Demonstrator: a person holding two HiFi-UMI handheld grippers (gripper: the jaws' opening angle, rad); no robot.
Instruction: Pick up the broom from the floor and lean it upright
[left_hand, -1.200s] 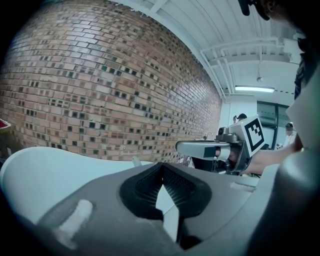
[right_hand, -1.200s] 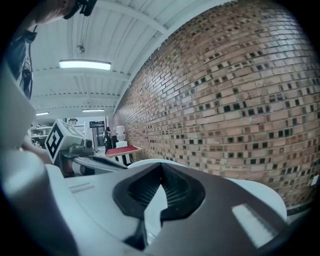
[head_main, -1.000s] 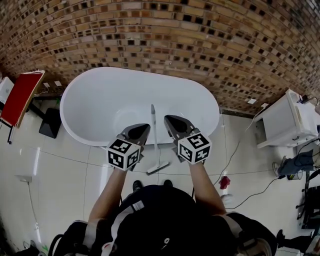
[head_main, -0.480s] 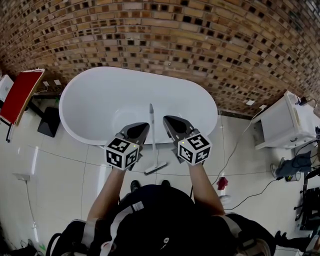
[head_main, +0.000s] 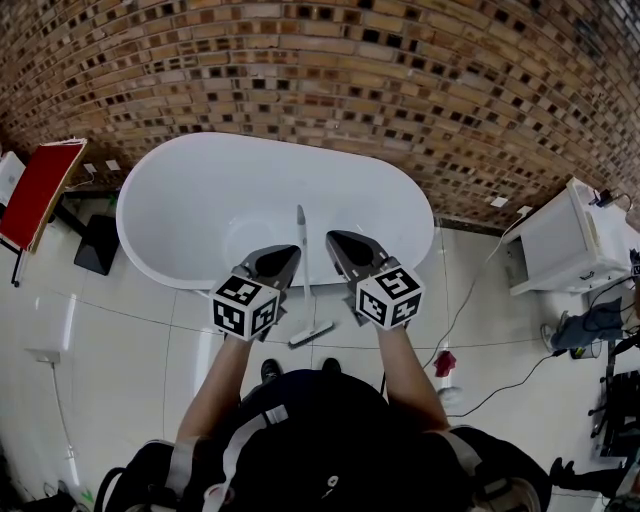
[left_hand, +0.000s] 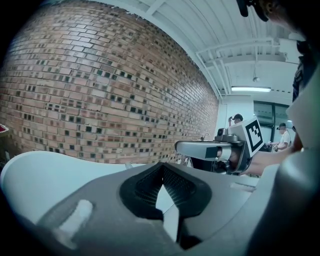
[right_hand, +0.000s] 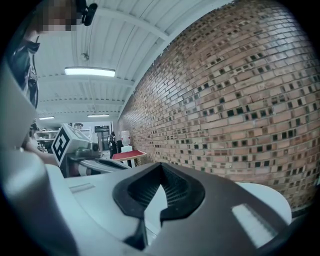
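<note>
In the head view the broom (head_main: 304, 275) stands tilted. Its pale handle rests against the rim of the white bathtub (head_main: 180, 190), and its flat head (head_main: 312, 334) sits on the floor tiles. My left gripper (head_main: 285, 256) hovers just left of the handle and my right gripper (head_main: 338, 243) just right of it, neither touching it. Both are shut with nothing between the jaws. The left gripper view shows its own tips (left_hand: 162, 167) meeting over the tub, and the right gripper view shows the same (right_hand: 161, 167).
A brick wall (head_main: 330, 80) runs behind the tub. A red board (head_main: 40, 190) stands at the left and a white cabinet (head_main: 565, 245) at the right. Cables (head_main: 470, 300) and a small red thing (head_main: 445, 363) lie on the floor at the right.
</note>
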